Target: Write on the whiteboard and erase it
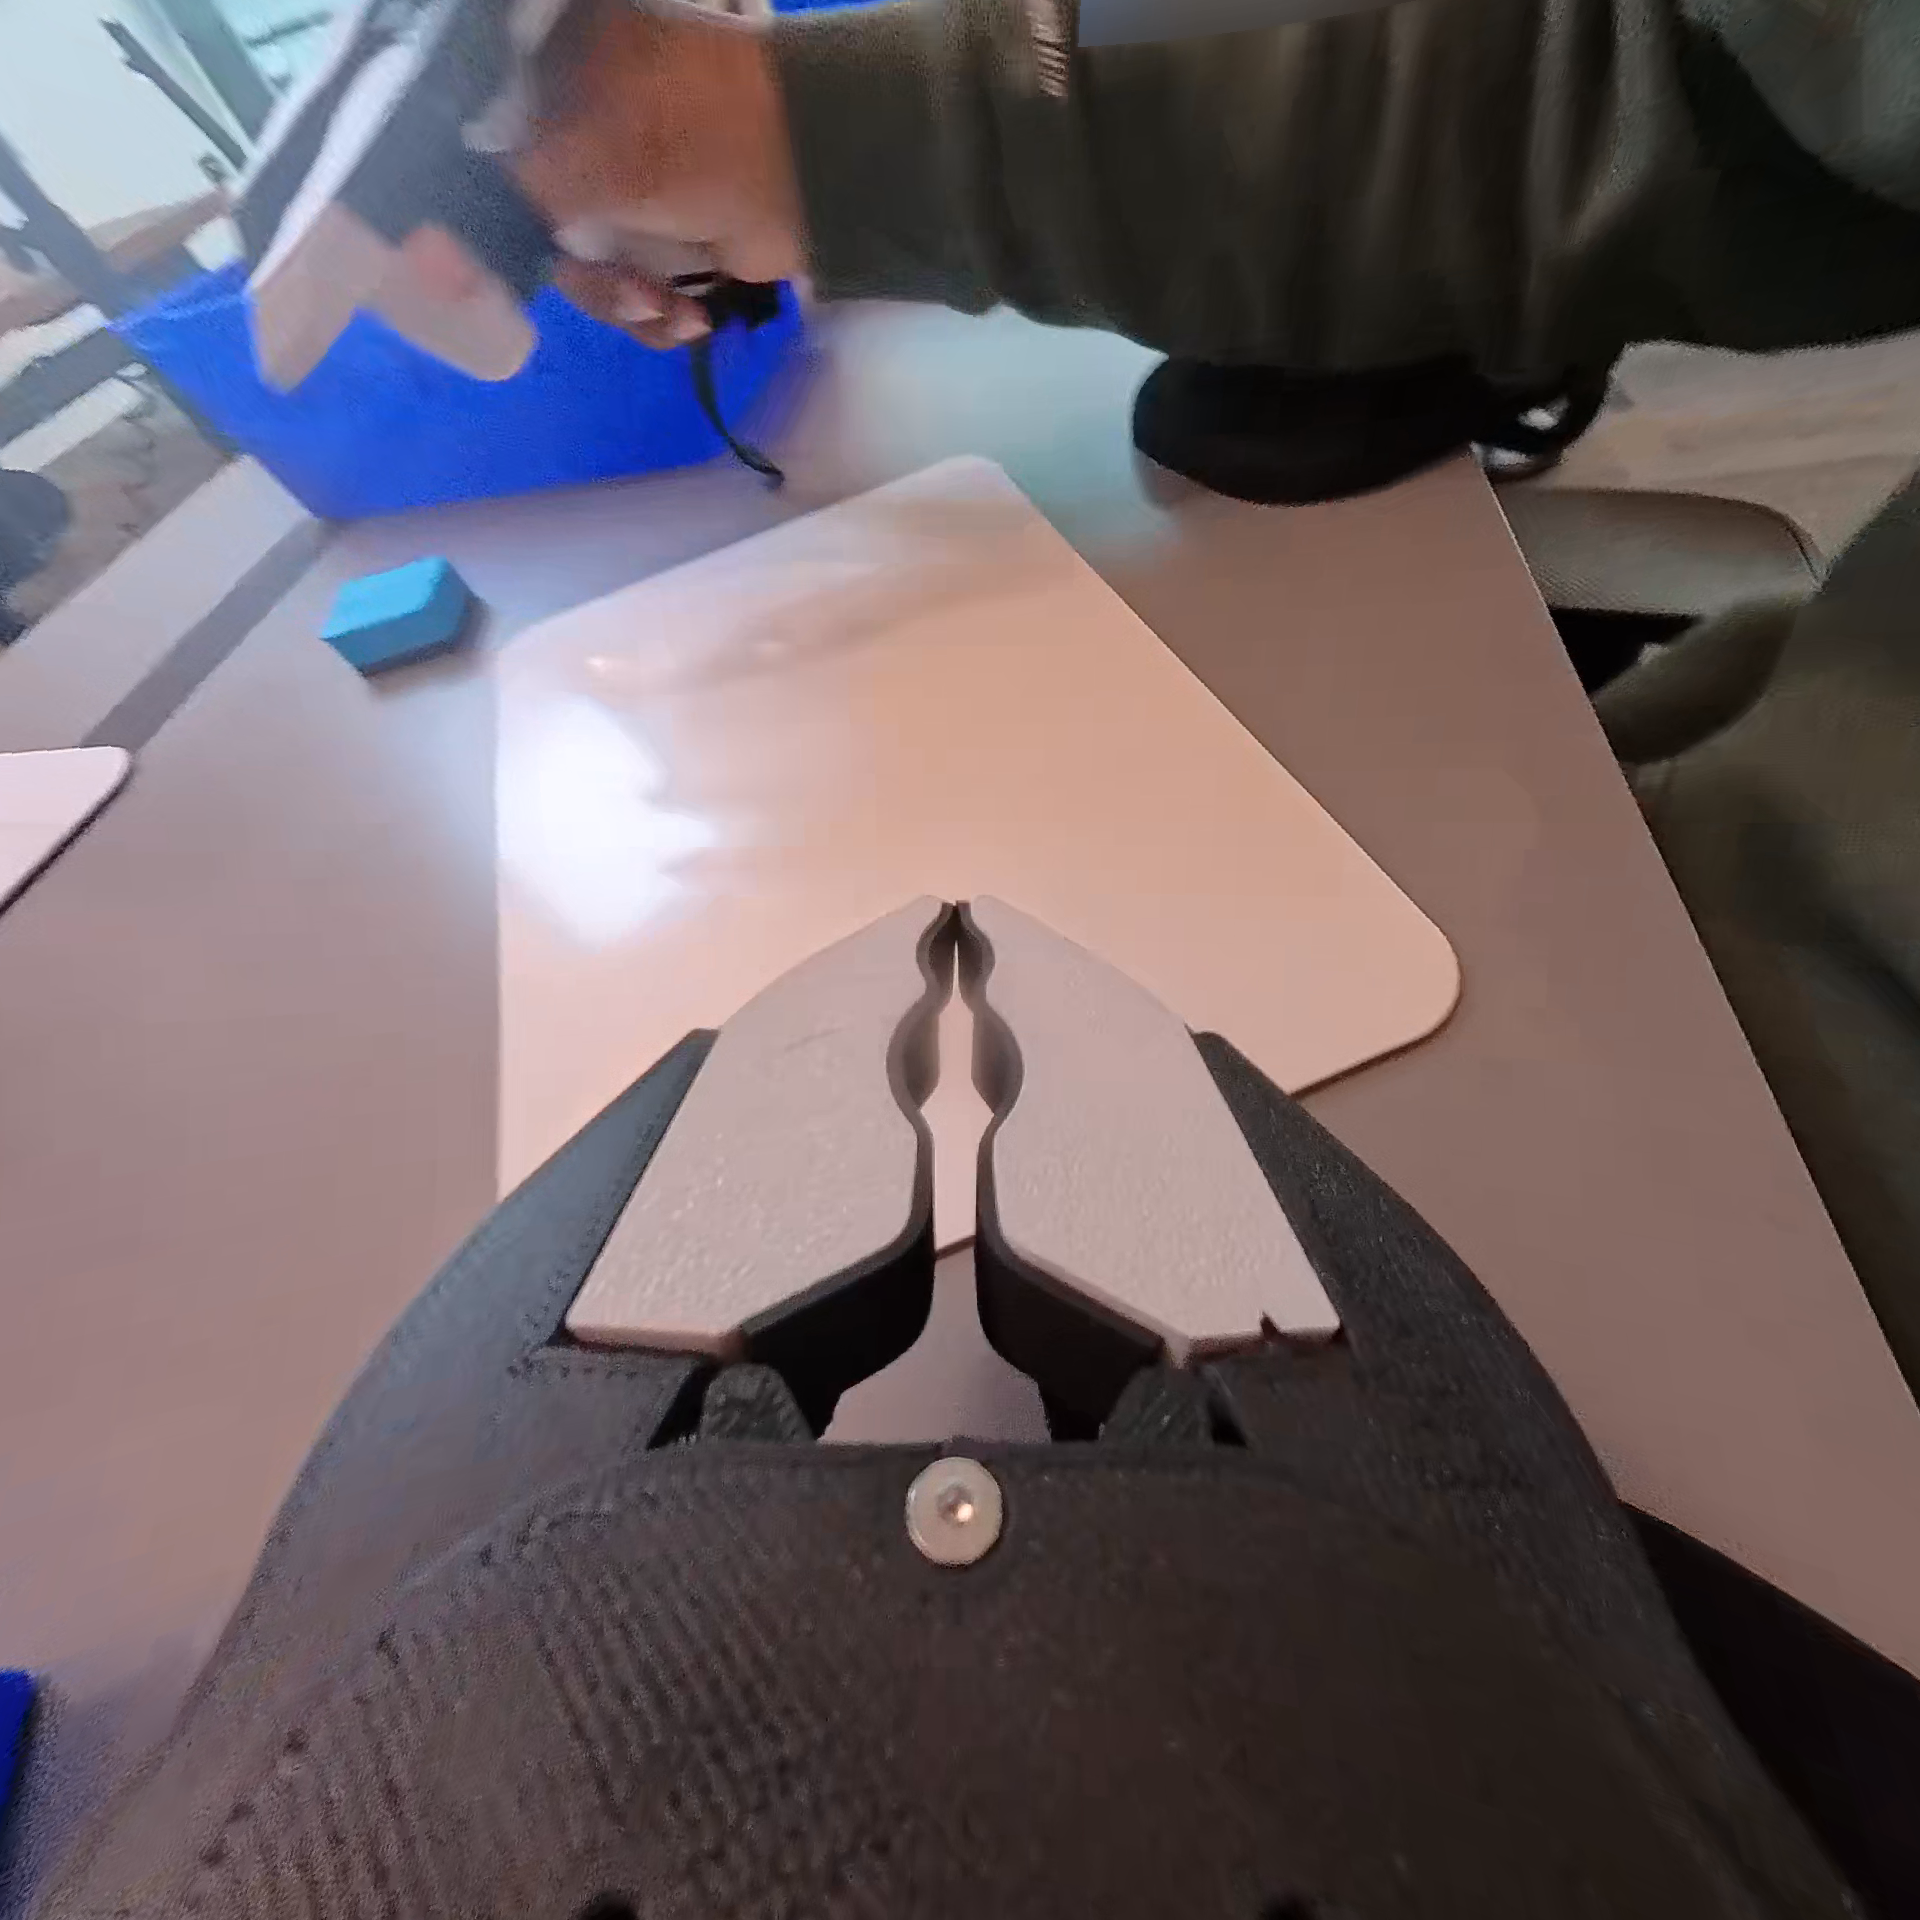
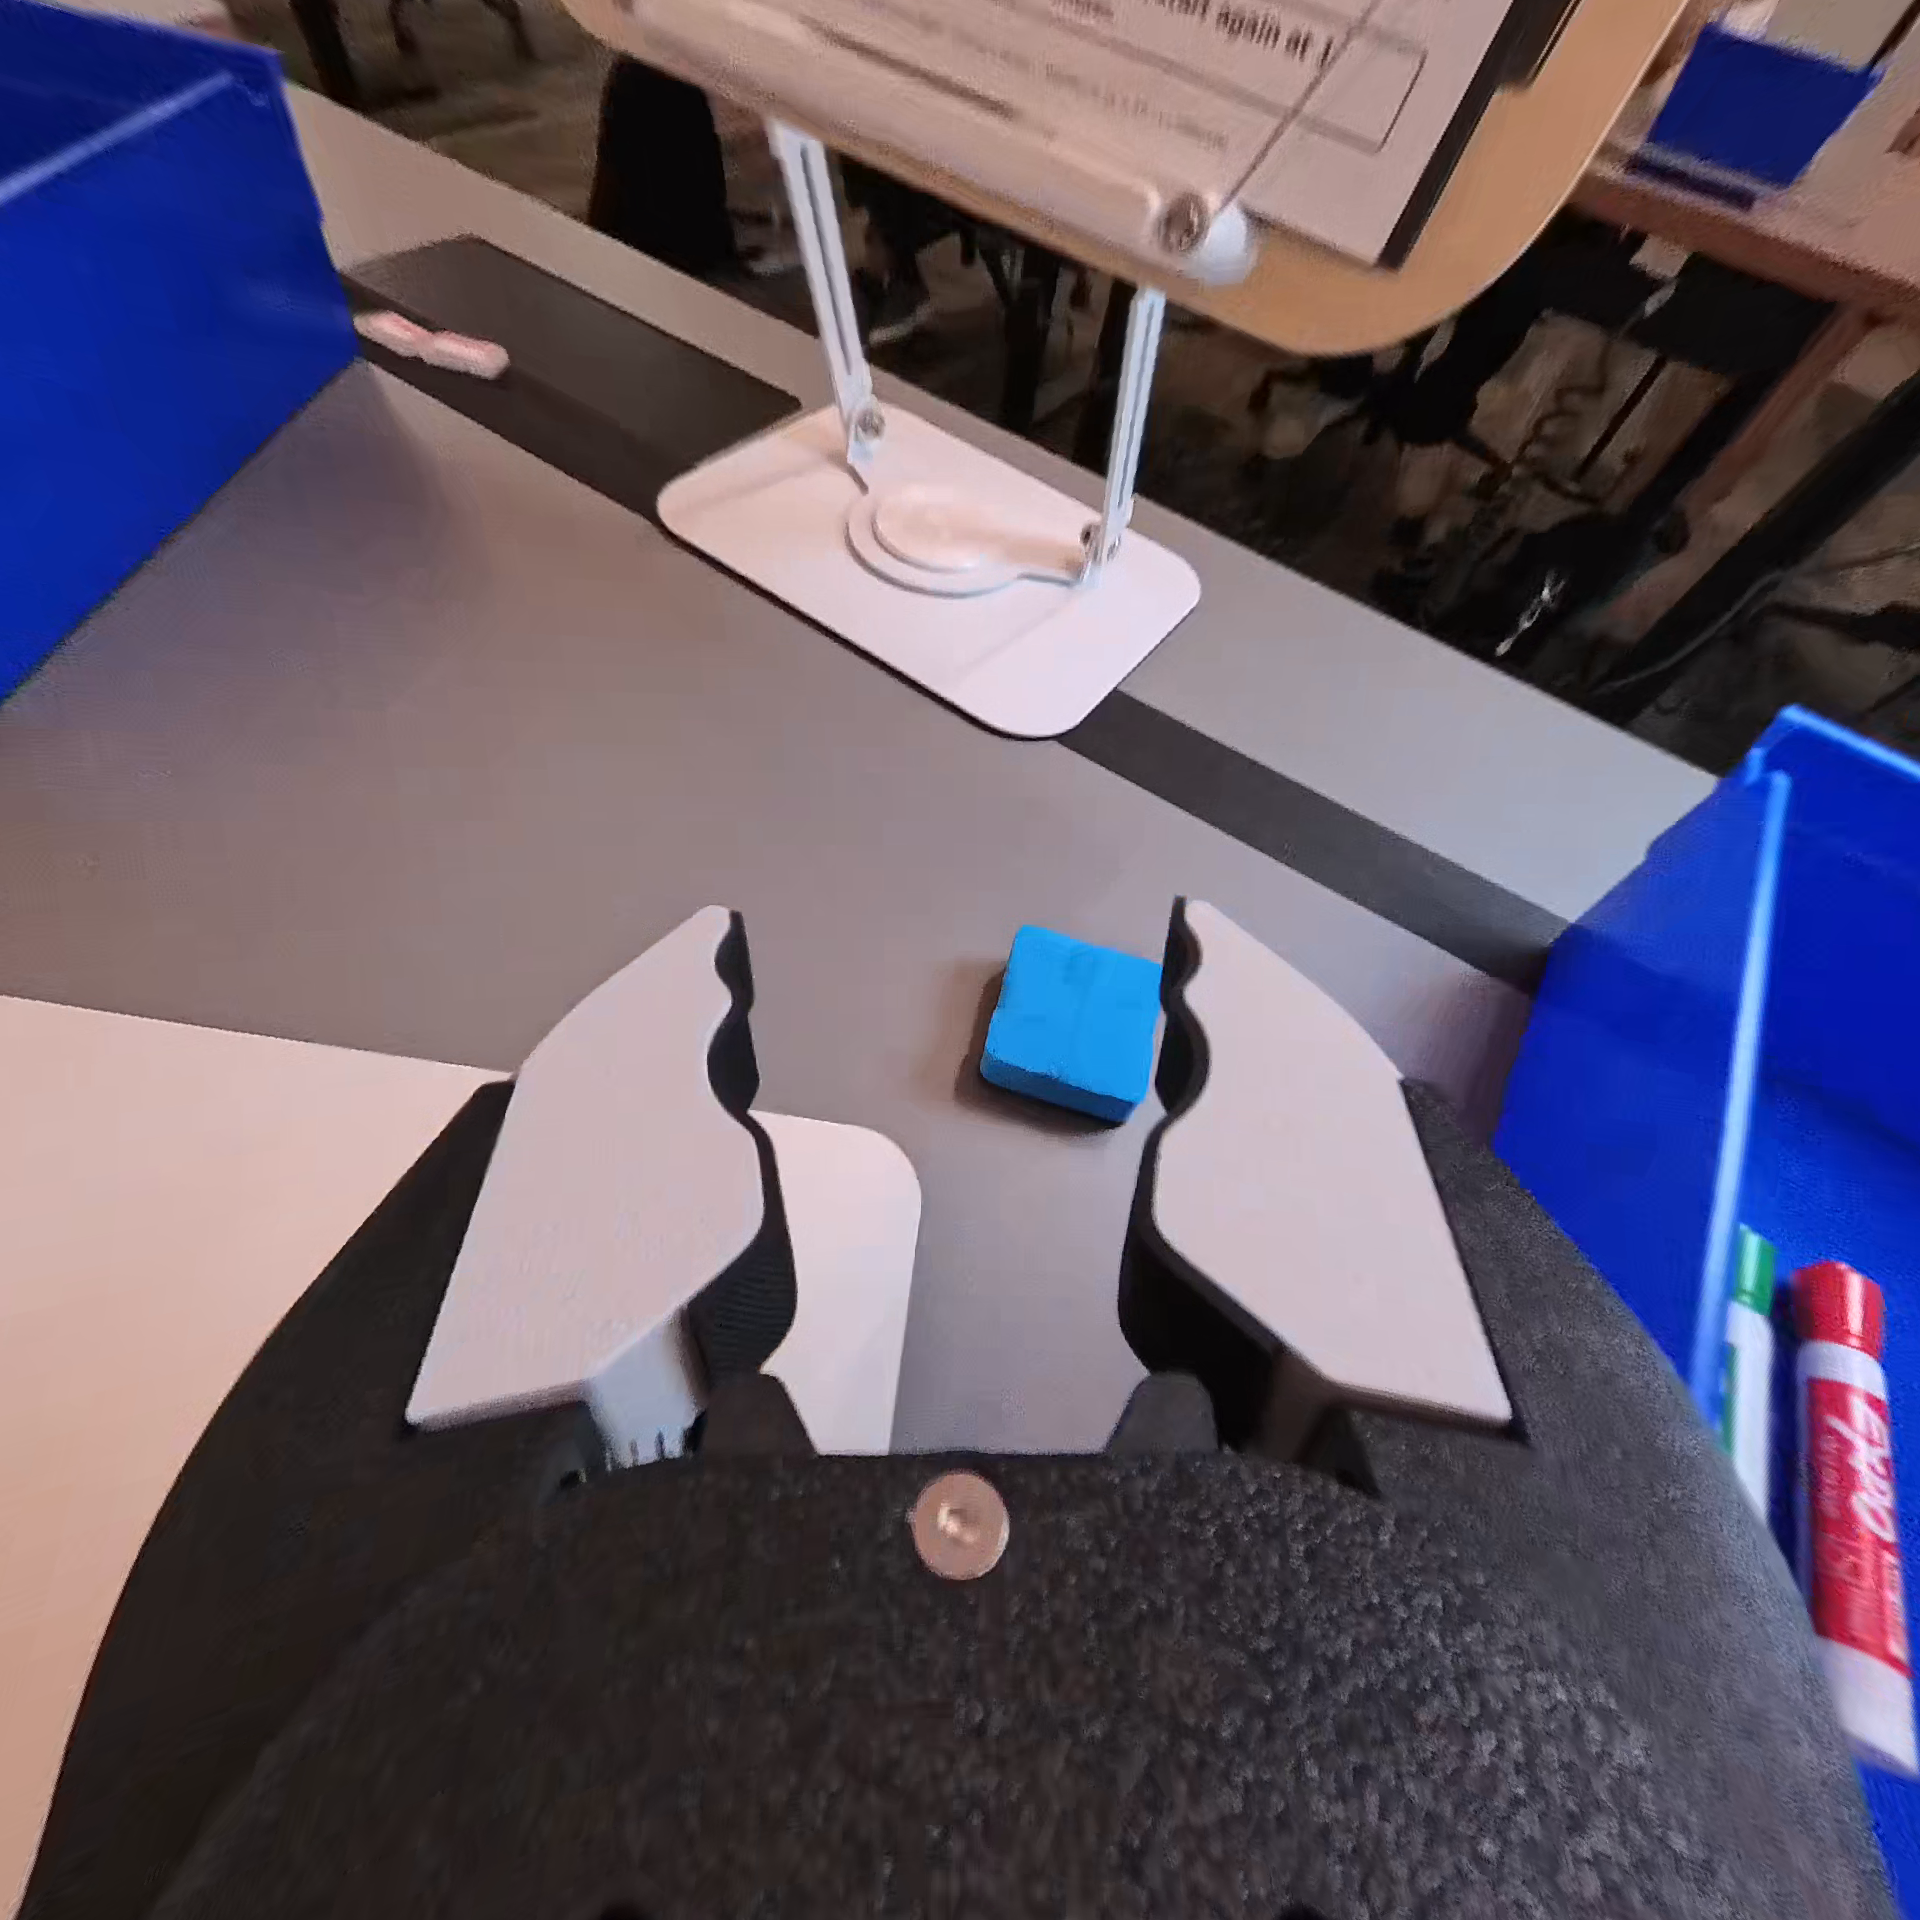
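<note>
Nearby, red-capped labelled marker point(image 2: 1844, 1455) in blue bin point(image 2: 1621, 1091); right hand-held gripper point(image 2: 956, 925) spread above eraser point(image 2: 1070, 1023); left hand-held gripper point(image 1: 957, 912) closed, empty.

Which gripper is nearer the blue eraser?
Right. The right gripper is open just short of the blue eraser; the left gripper, shut, sits over the whiteboard, farther away.

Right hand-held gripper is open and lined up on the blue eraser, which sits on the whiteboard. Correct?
Not quite. In the right wrist view the right hand-held gripper is open and lined up on the blue eraser, but the eraser sits on the grey table, beyond the whiteboard corner, not on the board.
</note>
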